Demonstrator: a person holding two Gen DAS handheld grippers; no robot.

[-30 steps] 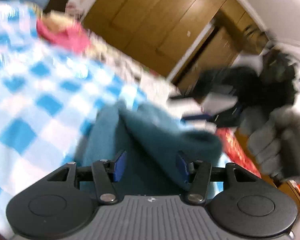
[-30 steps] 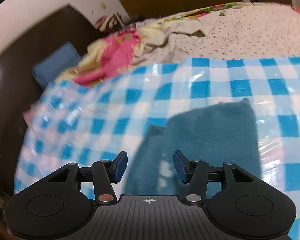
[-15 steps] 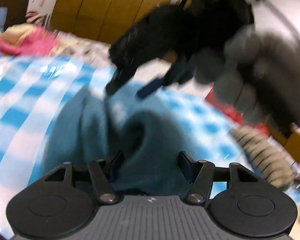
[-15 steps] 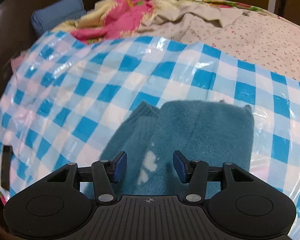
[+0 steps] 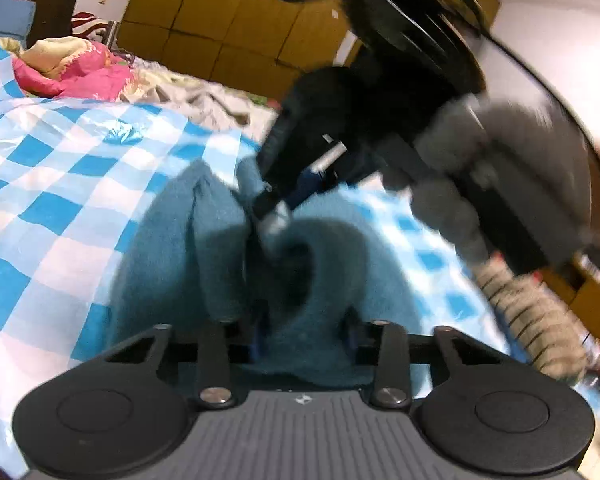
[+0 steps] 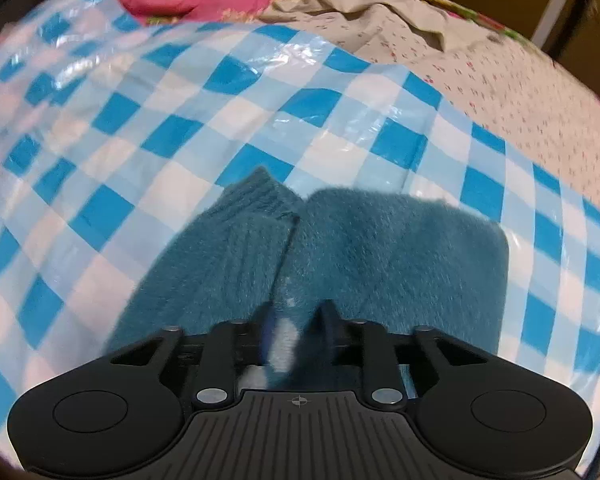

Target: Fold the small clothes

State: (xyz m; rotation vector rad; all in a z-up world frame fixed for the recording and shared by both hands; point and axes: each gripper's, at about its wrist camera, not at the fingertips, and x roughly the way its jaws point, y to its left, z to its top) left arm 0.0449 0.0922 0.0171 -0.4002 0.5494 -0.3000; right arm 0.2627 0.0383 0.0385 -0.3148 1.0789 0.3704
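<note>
Teal fuzzy garment (image 6: 380, 256) lies bunched on blue-white check plastic sheet (image 6: 180, 128) over bed. We see left tool (image 5: 304, 332) closing, fabric bulging betw. pads. Right tool (image 6: 296, 320) closing narrow, pinching garment fold; gloved hand (image 5: 500, 184) above.

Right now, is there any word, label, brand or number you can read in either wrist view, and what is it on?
No readable text in either view.
Left gripper body: a small white emblem, a mark, not letters.
Right gripper body: a small crosshair mark, no letters.
Teal garment and checked sheet: no print or label showing.
</note>
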